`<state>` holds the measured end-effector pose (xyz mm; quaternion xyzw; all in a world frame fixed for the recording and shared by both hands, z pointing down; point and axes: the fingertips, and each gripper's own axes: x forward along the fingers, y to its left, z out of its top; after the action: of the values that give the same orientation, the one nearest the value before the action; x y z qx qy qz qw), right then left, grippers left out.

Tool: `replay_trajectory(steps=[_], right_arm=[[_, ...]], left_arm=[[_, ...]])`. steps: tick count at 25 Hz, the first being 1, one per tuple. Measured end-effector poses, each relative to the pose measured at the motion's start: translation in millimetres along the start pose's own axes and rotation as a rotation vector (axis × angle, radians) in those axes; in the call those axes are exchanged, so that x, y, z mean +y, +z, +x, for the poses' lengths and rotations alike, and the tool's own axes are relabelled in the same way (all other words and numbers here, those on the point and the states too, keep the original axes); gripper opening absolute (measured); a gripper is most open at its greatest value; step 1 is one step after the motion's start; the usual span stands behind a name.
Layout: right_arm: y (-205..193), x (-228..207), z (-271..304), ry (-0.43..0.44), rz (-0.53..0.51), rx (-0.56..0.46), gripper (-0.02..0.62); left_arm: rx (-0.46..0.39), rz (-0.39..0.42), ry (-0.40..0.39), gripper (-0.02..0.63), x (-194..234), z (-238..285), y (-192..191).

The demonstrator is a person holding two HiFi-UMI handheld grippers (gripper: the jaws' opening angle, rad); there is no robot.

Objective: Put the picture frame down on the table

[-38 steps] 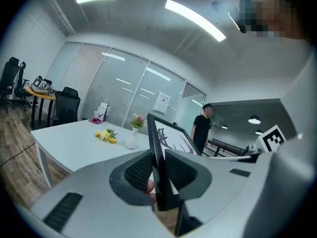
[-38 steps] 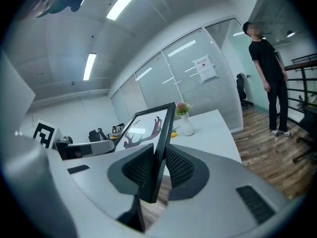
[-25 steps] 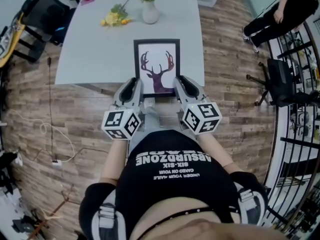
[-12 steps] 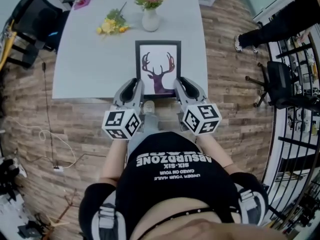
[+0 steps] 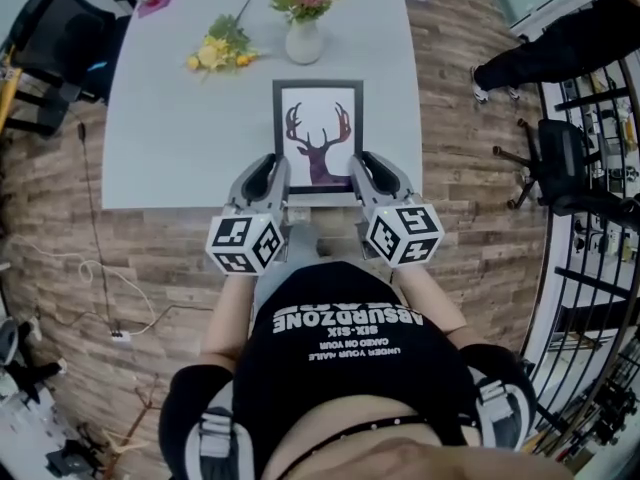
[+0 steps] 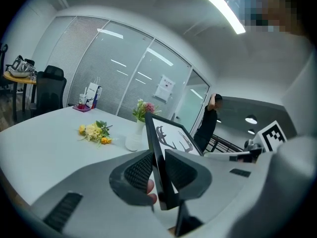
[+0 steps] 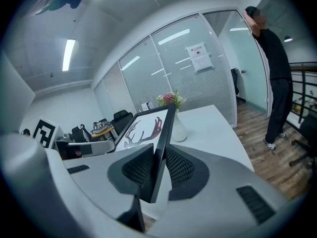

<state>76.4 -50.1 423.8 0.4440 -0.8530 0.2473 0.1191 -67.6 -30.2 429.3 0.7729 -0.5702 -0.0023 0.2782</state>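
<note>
A black picture frame (image 5: pixel 318 133) with a deer-head print is held over the near edge of the white table (image 5: pixel 180 118). My left gripper (image 5: pixel 272 180) is shut on the frame's lower left edge, and my right gripper (image 5: pixel 362 176) is shut on its lower right edge. In the left gripper view the frame's black edge (image 6: pixel 159 162) runs between the two ribbed pads (image 6: pixel 140 170). In the right gripper view the frame edge (image 7: pixel 161 148) is likewise clamped between the pads, and the print (image 7: pixel 141 128) faces left. Whether the frame touches the table I cannot tell.
A white vase of pink flowers (image 5: pixel 303 18) stands just beyond the frame's far edge. A loose bunch of yellow flowers (image 5: pixel 218 51) lies to its left. A person in black (image 7: pixel 272 73) stands at the right by a railing. Office chairs (image 5: pixel 60 38) flank the table's left.
The frame and both grippers have shifted slightly forward over the table's near edge. The person at the right has moved further toward the upper right.
</note>
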Motion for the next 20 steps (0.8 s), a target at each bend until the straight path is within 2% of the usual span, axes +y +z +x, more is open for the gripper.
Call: replay_trajectory(steps=[11, 20], right_arm=[[-6, -15, 33, -0.034, 0.036, 0.034, 0.089], [-13, -14, 63, -0.045, 0.038, 0.065, 0.089]], left_arm=[[0.092, 0.03, -0.044, 0.087, 22, 34, -4], [0.152, 0.016, -0.046, 0.087, 51, 52, -8]])
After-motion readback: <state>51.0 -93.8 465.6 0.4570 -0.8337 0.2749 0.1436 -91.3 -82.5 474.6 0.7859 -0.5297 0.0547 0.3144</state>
